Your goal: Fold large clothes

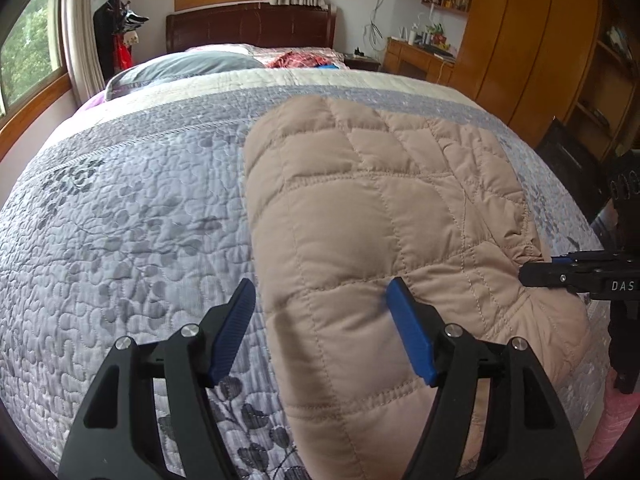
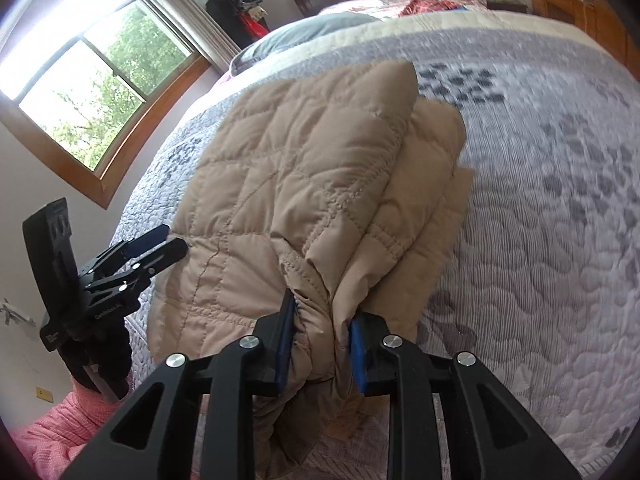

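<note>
A beige quilted jacket [image 1: 360, 216] lies folded in thick layers on the grey floral bedspread [image 1: 120, 220]; it also shows in the right wrist view [image 2: 296, 168]. My left gripper [image 1: 320, 300] is open, its jaws straddling the jacket's near left edge just above it, holding nothing. It shows at the left in the right wrist view [image 2: 168, 240]. My right gripper [image 2: 322, 316] is shut on a bunched cuff or hem at the jacket's near edge. It shows at the right edge in the left wrist view [image 1: 536, 268].
A grey pillow [image 1: 188, 68] and red clothes [image 1: 296, 60] lie near the dark headboard [image 1: 252, 28]. A wooden wardrobe [image 1: 528, 48] and a desk [image 1: 416, 56] stand on the right. Windows [image 2: 92, 80] are on the left. Pink fabric [image 2: 52, 424] is below the bed edge.
</note>
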`<action>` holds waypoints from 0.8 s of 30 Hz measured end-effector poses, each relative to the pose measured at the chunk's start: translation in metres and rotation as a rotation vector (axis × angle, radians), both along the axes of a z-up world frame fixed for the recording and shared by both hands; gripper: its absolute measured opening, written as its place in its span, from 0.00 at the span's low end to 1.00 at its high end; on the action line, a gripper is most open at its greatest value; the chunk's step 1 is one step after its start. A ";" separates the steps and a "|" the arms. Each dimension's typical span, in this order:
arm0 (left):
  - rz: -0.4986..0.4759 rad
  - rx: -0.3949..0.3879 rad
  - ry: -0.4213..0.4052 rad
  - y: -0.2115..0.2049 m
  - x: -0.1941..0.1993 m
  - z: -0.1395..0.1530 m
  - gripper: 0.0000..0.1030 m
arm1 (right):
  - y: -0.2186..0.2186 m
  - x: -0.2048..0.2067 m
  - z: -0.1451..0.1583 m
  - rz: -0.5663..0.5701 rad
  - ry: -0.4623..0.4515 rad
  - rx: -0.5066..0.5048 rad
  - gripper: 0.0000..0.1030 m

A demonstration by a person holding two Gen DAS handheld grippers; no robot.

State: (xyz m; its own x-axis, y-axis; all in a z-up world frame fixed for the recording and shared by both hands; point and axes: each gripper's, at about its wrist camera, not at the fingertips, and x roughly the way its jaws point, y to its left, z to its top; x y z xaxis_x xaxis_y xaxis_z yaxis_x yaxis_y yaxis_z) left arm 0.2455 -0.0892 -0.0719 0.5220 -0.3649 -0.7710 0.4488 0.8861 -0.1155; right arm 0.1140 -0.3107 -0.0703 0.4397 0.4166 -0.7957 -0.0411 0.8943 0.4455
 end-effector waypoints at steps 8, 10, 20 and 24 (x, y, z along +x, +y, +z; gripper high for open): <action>-0.015 -0.053 0.085 -0.001 0.014 -0.028 0.72 | -0.014 0.000 -0.037 -0.021 0.012 0.072 0.25; -0.013 -0.056 0.097 -0.001 0.016 -0.034 0.73 | -0.014 0.000 -0.043 -0.030 0.003 0.080 0.25; -0.007 -0.138 0.153 0.017 0.021 -0.016 0.70 | -0.005 -0.022 -0.007 -0.047 -0.065 -0.023 0.39; 0.014 -0.143 0.063 0.026 0.025 0.013 0.69 | -0.002 -0.028 0.035 -0.089 -0.126 -0.156 0.40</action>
State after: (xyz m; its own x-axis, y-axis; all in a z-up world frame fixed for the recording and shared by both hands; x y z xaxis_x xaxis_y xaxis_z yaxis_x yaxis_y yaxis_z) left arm 0.2709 -0.0630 -0.0586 0.4798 -0.4663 -0.7432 0.4243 0.8648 -0.2686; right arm 0.0863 -0.3126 -0.0356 0.5690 0.2475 -0.7842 -0.0053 0.9547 0.2975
